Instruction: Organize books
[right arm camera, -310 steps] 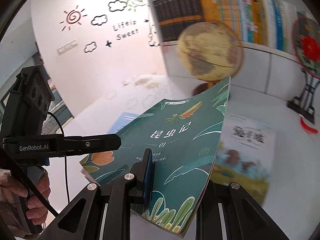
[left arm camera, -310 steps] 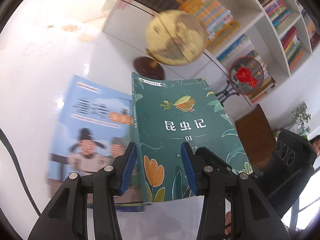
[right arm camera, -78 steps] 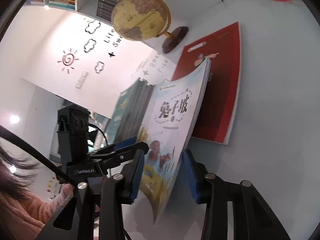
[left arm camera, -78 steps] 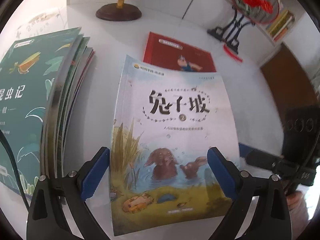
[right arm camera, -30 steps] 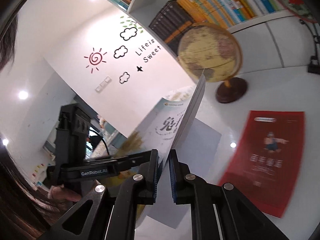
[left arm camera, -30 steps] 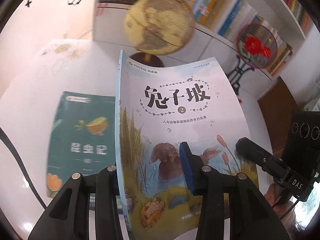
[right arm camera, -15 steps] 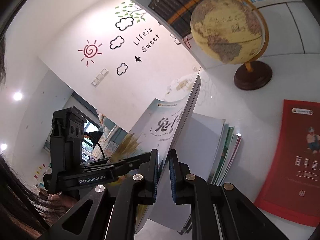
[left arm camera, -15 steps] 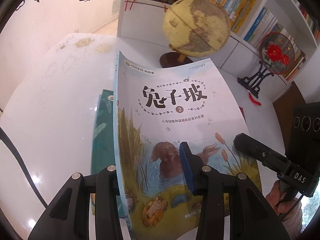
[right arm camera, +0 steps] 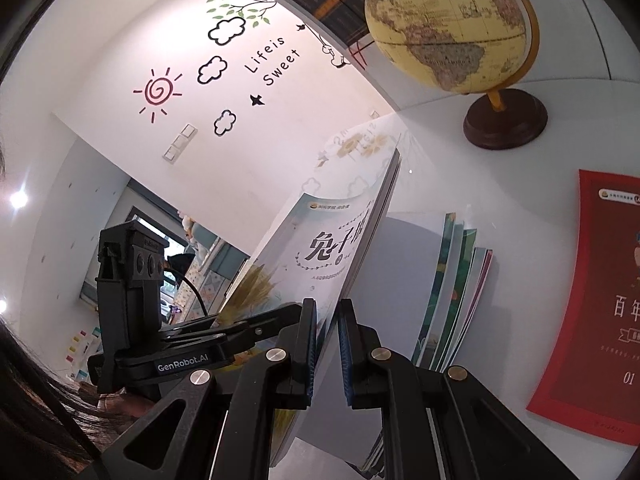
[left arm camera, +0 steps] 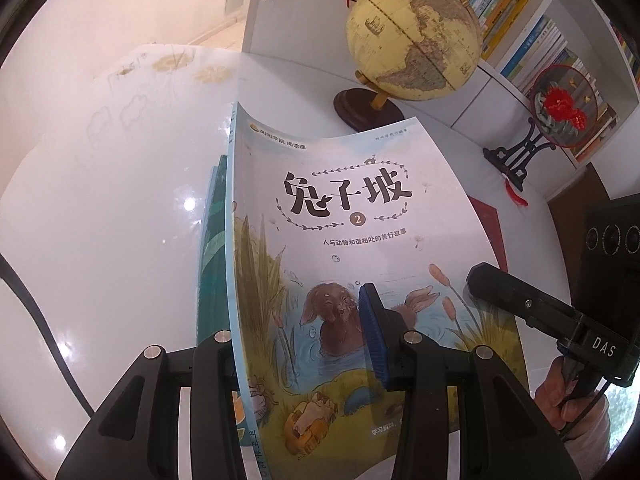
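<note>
Pale-blue rabbit book (left arm camera: 352,248), clamped by both the left tool (left arm camera: 300,344) and right tool (right arm camera: 326,344), has come over the stack (right arm camera: 452,288) left of the red book (right arm camera: 600,300); lowering remains.

The surface (left arm camera: 120,240) is being viewed steeply from above along the left tongs (left arm camera: 296,344), at close range. From the right tongs (right arm camera: 326,344), a shallower, tilted view is being taken. The pale book (left arm camera: 348,216) (right arm camera: 320,256) and globe (left arm camera: 412,36) (right arm camera: 444,24) are being shared.
</note>
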A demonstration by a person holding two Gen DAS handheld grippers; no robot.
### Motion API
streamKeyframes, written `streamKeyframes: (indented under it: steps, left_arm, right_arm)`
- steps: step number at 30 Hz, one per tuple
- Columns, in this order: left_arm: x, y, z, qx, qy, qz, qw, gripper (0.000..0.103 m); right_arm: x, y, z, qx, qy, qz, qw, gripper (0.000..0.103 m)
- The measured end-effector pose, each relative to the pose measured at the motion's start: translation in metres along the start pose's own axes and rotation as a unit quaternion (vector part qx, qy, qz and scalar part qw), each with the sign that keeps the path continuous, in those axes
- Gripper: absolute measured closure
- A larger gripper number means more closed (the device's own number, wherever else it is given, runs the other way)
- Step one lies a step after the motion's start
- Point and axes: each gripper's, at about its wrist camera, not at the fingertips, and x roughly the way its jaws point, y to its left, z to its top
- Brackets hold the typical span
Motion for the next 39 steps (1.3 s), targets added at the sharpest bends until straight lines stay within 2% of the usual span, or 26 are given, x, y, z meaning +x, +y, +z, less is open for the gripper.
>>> streamKeyframes:
  steps: [6,12,16,23,25,27,30,34,39]
  left_arm:
    - [0.01,0.005,0.0,-0.004,0.017,-0.004,0.9998,0.065]
    - [0.019,0.009,0.003,-0.005,0.029,0.011,0.9995,0.063]
    - [0.026,0.018,0.005,-0.016,0.041,0.004,0.999,0.062]
    - [0.032,0.021,0.007,-0.017,0.057,0.002,0.9982,0.05]
    - [0.032,0.021,0.007,-0.019,0.058,-0.003,0.9981,0.038]
    - [0.033,0.019,0.008,-0.02,0.065,-0.001,0.9977,0.032]
    - [0.033,0.018,0.007,-0.014,0.077,0.01,0.9969,0.03]
    - [0.032,0.022,0.009,-0.023,0.087,0.006,0.996,0.027]
    - [0.028,0.028,0.009,-0.022,0.09,0.041,0.9949,0.027]
  right_arm:
    - [0.006,-0.002,-0.002,0.014,0.005,-0.01,1.0,0.092]
    - [0.013,-0.015,-0.005,0.049,0.005,-0.024,0.999,0.092]
    - [0.017,-0.021,-0.006,0.063,0.009,-0.036,0.997,0.092]
    - [0.025,-0.024,-0.009,0.066,0.025,-0.051,0.996,0.092]
    - [0.027,-0.028,-0.01,0.078,0.028,-0.051,0.995,0.092]
    - [0.028,-0.031,-0.01,0.086,0.033,-0.053,0.994,0.092]
    - [0.031,-0.033,-0.01,0.088,0.04,-0.054,0.994,0.092]
    - [0.036,-0.034,-0.009,0.09,0.048,-0.063,0.993,0.092]
    - [0.034,-0.038,-0.01,0.102,0.043,-0.061,0.992,0.092]
